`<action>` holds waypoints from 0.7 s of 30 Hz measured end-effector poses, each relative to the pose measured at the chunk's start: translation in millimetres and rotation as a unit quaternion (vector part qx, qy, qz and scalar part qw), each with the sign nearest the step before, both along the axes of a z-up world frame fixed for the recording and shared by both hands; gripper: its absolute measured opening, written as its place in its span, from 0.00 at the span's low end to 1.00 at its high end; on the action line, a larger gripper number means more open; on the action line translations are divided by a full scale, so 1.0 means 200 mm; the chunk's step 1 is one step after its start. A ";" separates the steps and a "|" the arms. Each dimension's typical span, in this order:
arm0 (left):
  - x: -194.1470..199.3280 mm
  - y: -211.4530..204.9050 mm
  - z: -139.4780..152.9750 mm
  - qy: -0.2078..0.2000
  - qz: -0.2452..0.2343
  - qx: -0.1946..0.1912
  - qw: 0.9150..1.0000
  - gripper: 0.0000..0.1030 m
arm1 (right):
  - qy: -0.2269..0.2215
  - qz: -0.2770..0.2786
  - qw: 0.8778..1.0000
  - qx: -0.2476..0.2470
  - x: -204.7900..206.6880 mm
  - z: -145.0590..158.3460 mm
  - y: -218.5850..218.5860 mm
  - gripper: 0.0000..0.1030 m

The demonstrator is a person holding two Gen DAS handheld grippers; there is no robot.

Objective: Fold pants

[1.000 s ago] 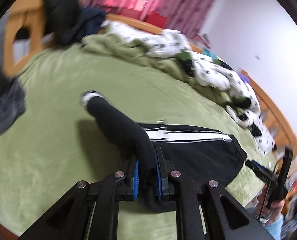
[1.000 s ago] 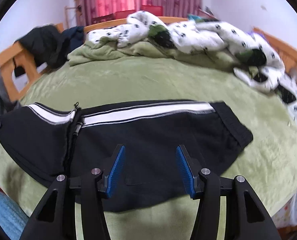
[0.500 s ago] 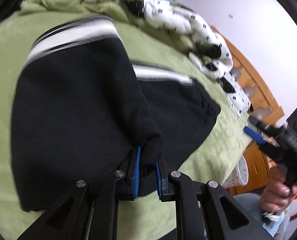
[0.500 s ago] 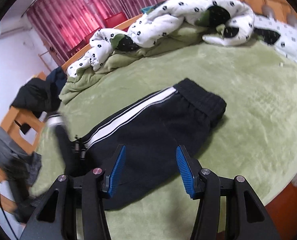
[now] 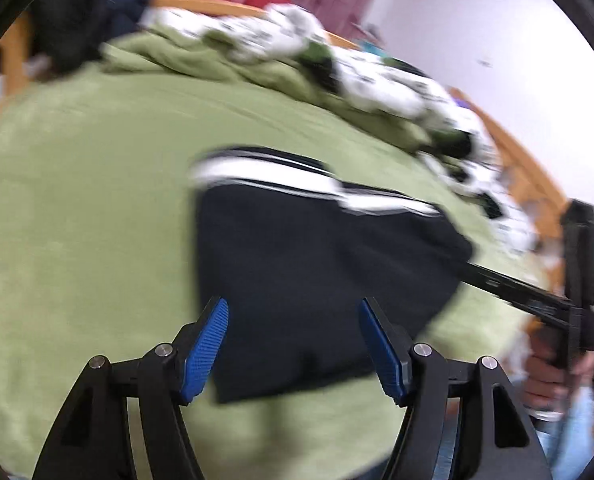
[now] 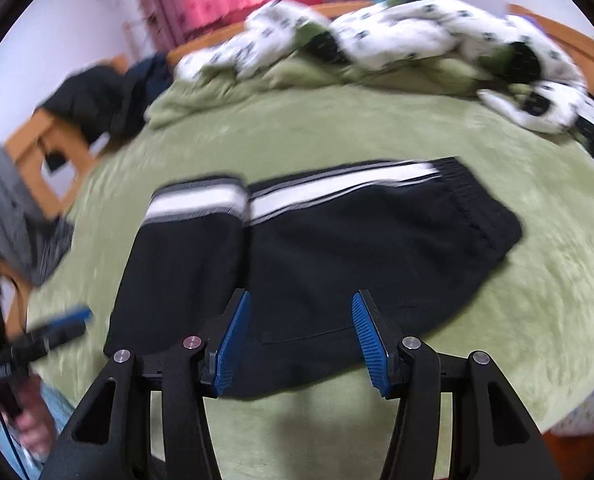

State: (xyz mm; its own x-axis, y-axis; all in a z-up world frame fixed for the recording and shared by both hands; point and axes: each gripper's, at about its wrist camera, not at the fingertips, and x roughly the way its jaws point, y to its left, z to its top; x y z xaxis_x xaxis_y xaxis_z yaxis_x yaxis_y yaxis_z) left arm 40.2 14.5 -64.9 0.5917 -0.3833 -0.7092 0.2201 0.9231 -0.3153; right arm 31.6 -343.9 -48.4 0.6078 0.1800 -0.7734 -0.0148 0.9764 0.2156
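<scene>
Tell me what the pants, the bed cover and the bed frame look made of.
Pants: soft matte black knit, probably fleece or jersey, with a ribbed waistband and white stripe. Bed cover: green plush, likely fleece, with a short fuzzy nap. Bed frame: orange-toned wood, smooth, apparently varnished.

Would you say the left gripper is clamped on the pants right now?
No, the left gripper has its blue pads apart and opening, with the black pants lying free on the green blanket.
</scene>
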 end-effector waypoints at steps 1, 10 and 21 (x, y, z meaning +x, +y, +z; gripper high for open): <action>0.01 0.02 -0.01 0.001 0.015 0.007 1.000 0.63 | 0.008 0.014 1.000 0.006 0.03 -0.02 0.04 0.51; 0.02 0.20 -0.06 0.002 0.088 0.039 0.995 0.63 | 0.051 0.037 0.998 0.022 0.16 -0.16 0.27 0.51; 0.05 0.25 -0.06 -0.007 0.104 0.009 0.995 0.63 | 0.070 0.022 0.997 -0.032 0.30 -0.26 0.32 0.46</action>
State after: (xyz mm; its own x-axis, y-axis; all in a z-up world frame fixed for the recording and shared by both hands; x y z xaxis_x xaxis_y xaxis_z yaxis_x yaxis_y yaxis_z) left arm 50.0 64.9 -77.4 0.6674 -0.2394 -0.7052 0.0282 0.9543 -0.2974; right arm 91.8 -280.6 -100.9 0.4861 0.1518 -0.8606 -0.0318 0.9872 0.1562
